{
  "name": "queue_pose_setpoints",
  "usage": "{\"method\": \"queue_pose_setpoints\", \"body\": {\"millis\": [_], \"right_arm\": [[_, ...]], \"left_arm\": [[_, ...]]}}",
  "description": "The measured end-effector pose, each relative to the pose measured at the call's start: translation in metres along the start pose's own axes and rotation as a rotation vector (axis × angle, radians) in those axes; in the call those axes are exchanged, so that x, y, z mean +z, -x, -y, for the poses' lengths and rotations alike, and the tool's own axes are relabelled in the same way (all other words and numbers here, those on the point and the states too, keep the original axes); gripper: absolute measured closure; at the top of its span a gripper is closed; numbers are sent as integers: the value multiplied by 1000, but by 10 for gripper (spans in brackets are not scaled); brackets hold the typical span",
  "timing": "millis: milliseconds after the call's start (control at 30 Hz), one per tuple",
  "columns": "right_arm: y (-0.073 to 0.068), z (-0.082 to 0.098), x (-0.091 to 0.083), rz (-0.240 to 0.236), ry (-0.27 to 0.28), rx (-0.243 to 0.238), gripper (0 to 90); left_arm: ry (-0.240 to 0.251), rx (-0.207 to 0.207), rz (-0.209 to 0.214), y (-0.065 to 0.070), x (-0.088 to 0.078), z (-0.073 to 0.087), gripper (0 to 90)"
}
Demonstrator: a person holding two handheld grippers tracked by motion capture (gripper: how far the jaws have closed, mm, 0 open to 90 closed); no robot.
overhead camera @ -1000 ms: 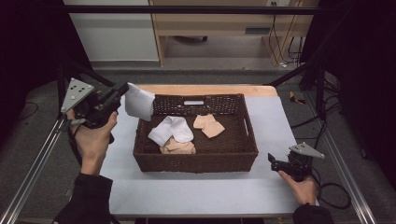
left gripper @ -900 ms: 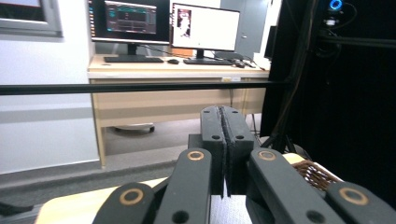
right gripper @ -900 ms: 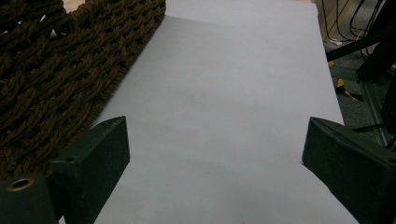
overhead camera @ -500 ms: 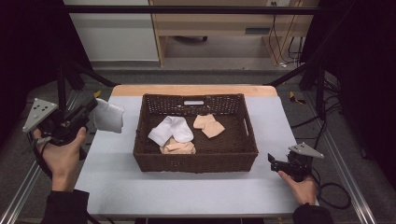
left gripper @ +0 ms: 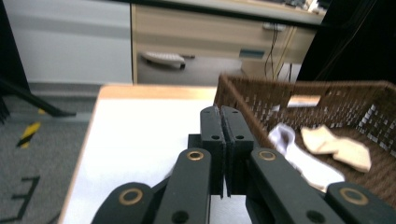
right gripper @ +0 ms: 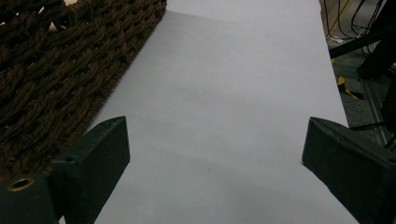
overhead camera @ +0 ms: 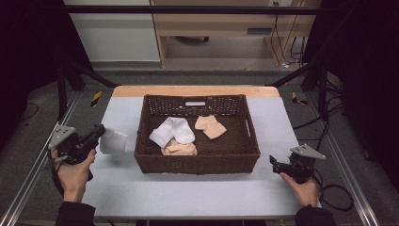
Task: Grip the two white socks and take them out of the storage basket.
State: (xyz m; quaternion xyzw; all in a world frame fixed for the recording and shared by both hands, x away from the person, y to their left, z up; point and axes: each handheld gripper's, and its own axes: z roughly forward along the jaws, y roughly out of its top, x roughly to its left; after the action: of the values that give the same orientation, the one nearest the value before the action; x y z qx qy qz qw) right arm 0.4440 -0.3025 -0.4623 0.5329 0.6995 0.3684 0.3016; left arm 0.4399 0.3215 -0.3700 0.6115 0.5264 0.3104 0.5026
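The left hand-held gripper [overhead camera: 96, 137] sits at about 8 o'clock on the tabletop [overhead camera: 197, 197], just left of the basket [overhead camera: 197, 160]. Its jaws are pressed together on a white sock [overhead camera: 113, 141], which hangs at the jaw tips beside the basket's left wall and over the tabletop. In the left gripper view the two jaws meet with a thin strip of the sock's white cloth [left gripper: 154, 179] showing beneath them.

The right hand-held gripper [overhead camera: 275, 165] rests at about 4 o'clock, near the basket's right front corner, its jaws spread wide with nothing between them but bare tabletop.

Inside the basket lie a white sock pair [overhead camera: 171, 132] at centre, a beige sock [overhead camera: 211, 127] toward 2 o'clock, and another beige sock [overhead camera: 179, 149] toward 6 o'clock.
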Motion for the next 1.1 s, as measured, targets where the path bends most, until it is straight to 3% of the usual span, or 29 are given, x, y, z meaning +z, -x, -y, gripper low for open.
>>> {"method": "queue_pose_setpoints", "body": {"millis": [33, 67, 367, 433, 533, 567, 667, 700, 733, 767, 833, 1100], "right_arm": [[0, 0, 0, -1, -2, 1, 78], [0, 0, 0, -3, -2, 0, 79], [-1, 0, 0, -7, 0, -2, 79], [-2, 0, 1, -14, -11, -2, 79], [-2, 1, 1, -11, -12, -8, 80], [-2, 1, 1, -10, -12, -9, 80], [-1, 1, 1, -9, -13, -11, 80], [-1, 1, 1, -9, -13, -12, 80], [-1, 1, 1, -9, -13, -12, 80], [-1, 0, 1, -9, -13, -8, 80], [-1, 0, 1, -10, -11, -6, 80], [0, 0, 0, -6, -4, -5, 80]], "left_arm": [[0, 0, 0, 0, 0, 0, 878], [-45, 12, -15, -1, 6, 8, 878], [-157, 22, -57, -9, 16, 34, 872], [-212, 30, -65, -12, 21, 44, 857], [-240, 33, -67, -14, 24, 50, 769], [-254, 31, -85, -16, 27, 53, 719], [-249, 12, -88, -17, 27, 53, 658], [-242, 12, -93, -17, 27, 52, 574], [-231, 12, -99, -16, 26, 51, 574], [-206, 8, -105, -15, 23, 46, 498], [-187, 7, -105, -13, 21, 42, 448], [-137, 5, -94, -8, 11, 26, 408]]}}
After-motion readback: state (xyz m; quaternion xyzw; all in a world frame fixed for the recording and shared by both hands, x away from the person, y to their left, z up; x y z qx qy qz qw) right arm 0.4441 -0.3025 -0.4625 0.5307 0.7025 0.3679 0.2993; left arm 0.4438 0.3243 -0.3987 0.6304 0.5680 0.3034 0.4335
